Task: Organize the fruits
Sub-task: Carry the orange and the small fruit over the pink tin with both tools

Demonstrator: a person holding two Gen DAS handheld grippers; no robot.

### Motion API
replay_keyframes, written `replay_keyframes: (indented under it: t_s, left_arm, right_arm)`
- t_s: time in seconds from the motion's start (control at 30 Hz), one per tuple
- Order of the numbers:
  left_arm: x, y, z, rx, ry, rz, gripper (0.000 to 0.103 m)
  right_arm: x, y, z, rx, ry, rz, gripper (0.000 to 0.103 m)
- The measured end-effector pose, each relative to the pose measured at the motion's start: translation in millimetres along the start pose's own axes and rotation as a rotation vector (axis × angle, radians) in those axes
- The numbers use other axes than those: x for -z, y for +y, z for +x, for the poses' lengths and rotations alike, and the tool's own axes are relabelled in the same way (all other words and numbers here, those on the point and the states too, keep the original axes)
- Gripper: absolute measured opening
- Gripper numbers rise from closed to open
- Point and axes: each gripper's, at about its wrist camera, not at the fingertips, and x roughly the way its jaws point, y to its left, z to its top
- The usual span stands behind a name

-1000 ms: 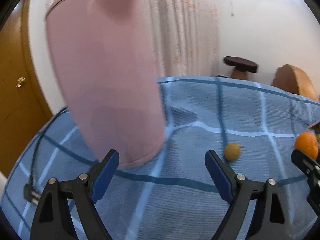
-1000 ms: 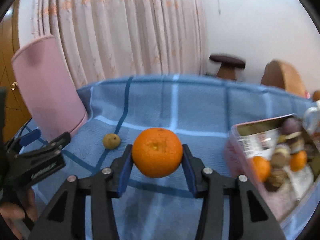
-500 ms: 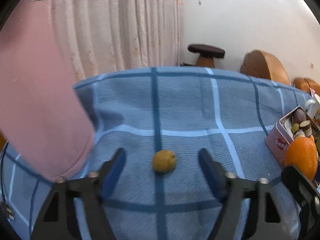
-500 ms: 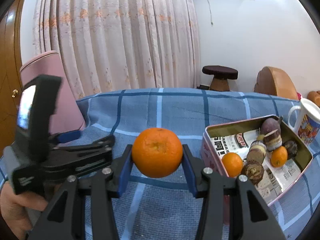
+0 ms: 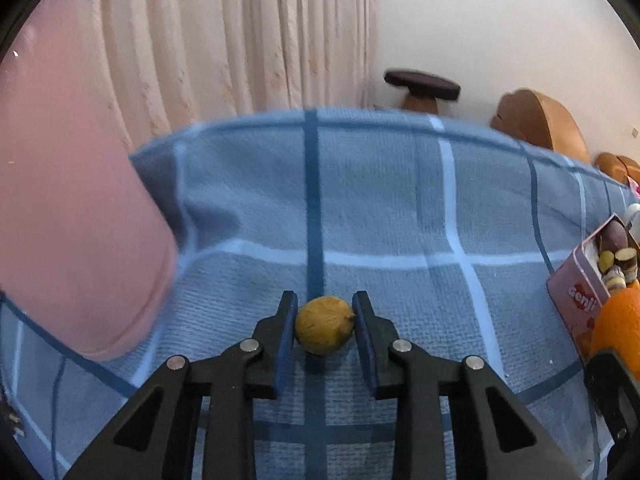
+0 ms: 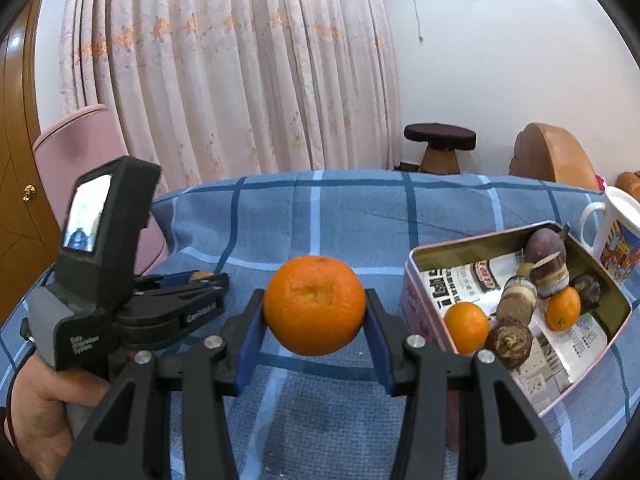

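Observation:
My left gripper (image 5: 325, 320) is shut on a small yellow-brown fruit (image 5: 325, 330) that sits on the blue checked cloth (image 5: 380, 208). My right gripper (image 6: 315, 316) is shut on a large orange (image 6: 314, 305) and holds it above the cloth. It also shows at the right edge of the left wrist view (image 5: 618, 326). A pink tin box (image 6: 416, 284) lined with paper stands to the right, holding two small oranges (image 6: 466, 327) and several brown and purple fruits (image 6: 546, 258). The left gripper shows in the right wrist view (image 6: 200, 280).
A pink padded chair back (image 5: 68, 208) stands close on the left. A white printed mug (image 6: 618, 236) stands behind the tin. A curtain (image 6: 240, 80), a dark stool (image 6: 440, 144) and a wooden chair (image 6: 548, 160) lie beyond the far table edge.
My left gripper has swung right from the pink chair to the small fruit, and its fingers have closed on it. My right gripper has kept the orange and turned toward the tin.

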Motion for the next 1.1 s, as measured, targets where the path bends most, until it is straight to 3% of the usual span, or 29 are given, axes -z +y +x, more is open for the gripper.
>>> replay_keyframes:
  t_s: [0.23,0.37,1.1]
  left_arm:
    - [7.7,-3.4,-36.9,-0.133,-0.17,0.01,0.03]
    - [14.6,-1.7,-47.5,-0.171,-0.215,-0.004,0.03]
    - [42.7,-11.2,-77.1,-0.157,-0.237,-0.058,0.03]
  right_arm:
    - [-1.3,3.3,-11.8,0.052,-0.079,-0.036,0.05]
    - [-1.2,6.1,-15.5,0.065,-0.096,-0.05,0.05]
    - [8.5,2.8,-35.7,0.085,-0.108,-0.065,0.05]
